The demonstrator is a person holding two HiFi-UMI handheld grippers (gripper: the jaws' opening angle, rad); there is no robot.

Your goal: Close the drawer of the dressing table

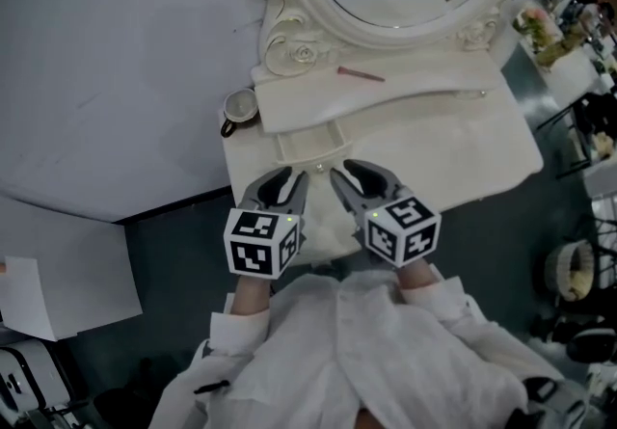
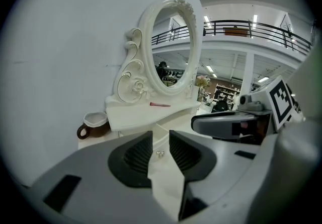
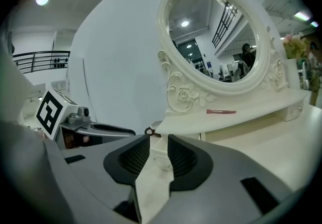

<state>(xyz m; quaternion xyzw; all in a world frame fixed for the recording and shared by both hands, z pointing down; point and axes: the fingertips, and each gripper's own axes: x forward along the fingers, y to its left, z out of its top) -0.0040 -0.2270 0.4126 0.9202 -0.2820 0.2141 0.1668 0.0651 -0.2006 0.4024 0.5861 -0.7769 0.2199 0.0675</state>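
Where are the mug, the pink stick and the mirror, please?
mug (image 1: 239, 107): head view, its open top.
pink stick (image 1: 361, 75): head view, middle of its length.
mirror (image 3: 214, 31): right gripper view, centre of the glass.

Big indoor hall — railed mezzanine, ceiling strip lights, shelving (far back)

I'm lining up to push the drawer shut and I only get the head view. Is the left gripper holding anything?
Observer: No, the left gripper has its jaws apart and empty; the drawer knob shows through the gap.
Operator: And the right one?
Observer: The right gripper is open as well; the front of the drawer shows in its gap, not clamped.
Operator: Is the mug upright?
Observer: Yes, the mug stands upright; its sides are brown.
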